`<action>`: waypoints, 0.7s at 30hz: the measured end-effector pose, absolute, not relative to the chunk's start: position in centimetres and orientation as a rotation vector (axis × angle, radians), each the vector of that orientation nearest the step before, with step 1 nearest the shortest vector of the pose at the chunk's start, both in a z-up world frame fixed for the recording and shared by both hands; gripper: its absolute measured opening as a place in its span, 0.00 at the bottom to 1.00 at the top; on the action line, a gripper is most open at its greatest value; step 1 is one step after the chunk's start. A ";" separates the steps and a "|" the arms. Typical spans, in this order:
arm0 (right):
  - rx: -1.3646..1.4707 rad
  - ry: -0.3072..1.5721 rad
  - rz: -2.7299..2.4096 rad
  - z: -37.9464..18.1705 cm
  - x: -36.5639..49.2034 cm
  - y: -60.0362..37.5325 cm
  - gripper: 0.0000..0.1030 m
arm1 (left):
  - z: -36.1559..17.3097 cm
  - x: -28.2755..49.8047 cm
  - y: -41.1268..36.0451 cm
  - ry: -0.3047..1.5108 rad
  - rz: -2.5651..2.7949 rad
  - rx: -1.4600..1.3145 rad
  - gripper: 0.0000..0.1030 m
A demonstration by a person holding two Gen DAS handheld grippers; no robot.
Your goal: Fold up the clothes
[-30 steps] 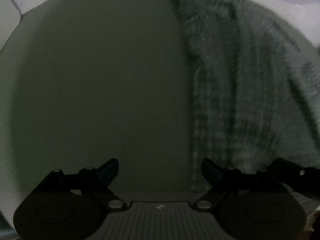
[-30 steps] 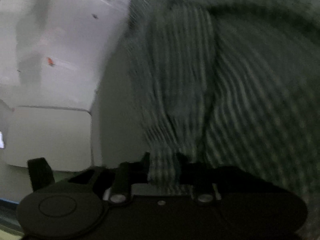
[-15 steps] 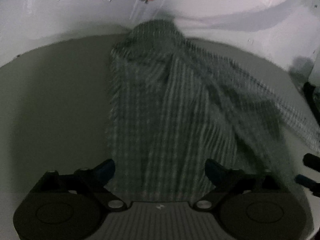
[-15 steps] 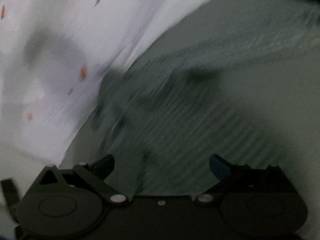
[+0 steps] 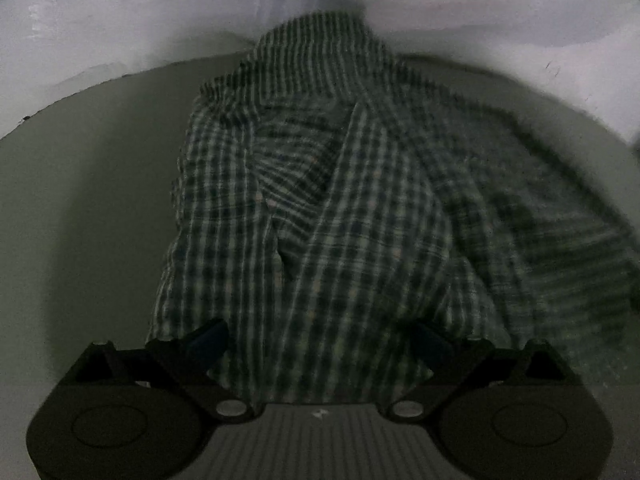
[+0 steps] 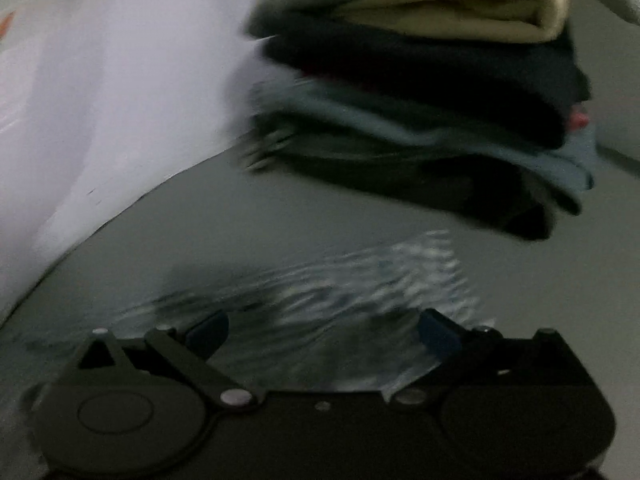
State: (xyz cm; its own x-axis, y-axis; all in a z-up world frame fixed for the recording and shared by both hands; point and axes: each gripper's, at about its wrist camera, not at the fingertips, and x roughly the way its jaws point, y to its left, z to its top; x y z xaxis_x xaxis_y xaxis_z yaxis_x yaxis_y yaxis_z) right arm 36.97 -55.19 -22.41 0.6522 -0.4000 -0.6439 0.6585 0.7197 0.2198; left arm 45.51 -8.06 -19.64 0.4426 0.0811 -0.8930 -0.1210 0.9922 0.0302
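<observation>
A green and white checked shirt (image 5: 320, 208) lies crumpled on the grey table (image 5: 80, 208), its near hem between the tips of my left gripper (image 5: 322, 338). That gripper is open, with its jaws wide apart on either side of the cloth. In the right wrist view a blurred part of the same checked cloth (image 6: 360, 280) lies flat on the table just ahead of my right gripper (image 6: 322, 330), which is open and empty.
A stack of folded clothes (image 6: 432, 120), cream on top with dark and blue layers below, stands on the table (image 6: 280, 216) ahead of the right gripper. A white wall covering with small carrot prints (image 5: 120, 20) runs behind the table.
My right gripper has let go of the checked cloth, opened, and swung toward the folded stack. My left gripper has moved from bare table to over the shirt's near hem.
</observation>
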 end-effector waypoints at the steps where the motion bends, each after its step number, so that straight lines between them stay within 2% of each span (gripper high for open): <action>1: 0.453 0.607 -0.644 -22.8 37.1 -55.7 1.00 | -20.0 45.9 -8.2 1.119 0.130 -0.026 0.97; 8: 0.332 0.657 -0.679 -23.6 37.1 -56.8 1.00 | -21.5 46.7 -8.2 1.168 0.136 -0.024 1.00; 16: 0.434 0.655 -0.779 -22.7 36.1 -58.1 1.00 | -21.3 47.1 -7.5 1.224 0.129 -0.045 1.00; 21: 0.388 0.669 -0.776 -23.2 36.2 -57.8 1.00 | -21.2 47.1 -7.4 1.233 0.113 -0.034 1.00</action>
State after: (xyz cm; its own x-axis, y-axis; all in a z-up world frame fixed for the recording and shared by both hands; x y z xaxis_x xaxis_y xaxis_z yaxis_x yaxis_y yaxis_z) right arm 36.18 -57.78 -23.17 0.5255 -0.5130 -0.6787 0.7473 0.6597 0.0800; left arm 47.07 -7.37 -21.17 0.3270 0.0680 -0.9426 -0.1044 0.9939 0.0355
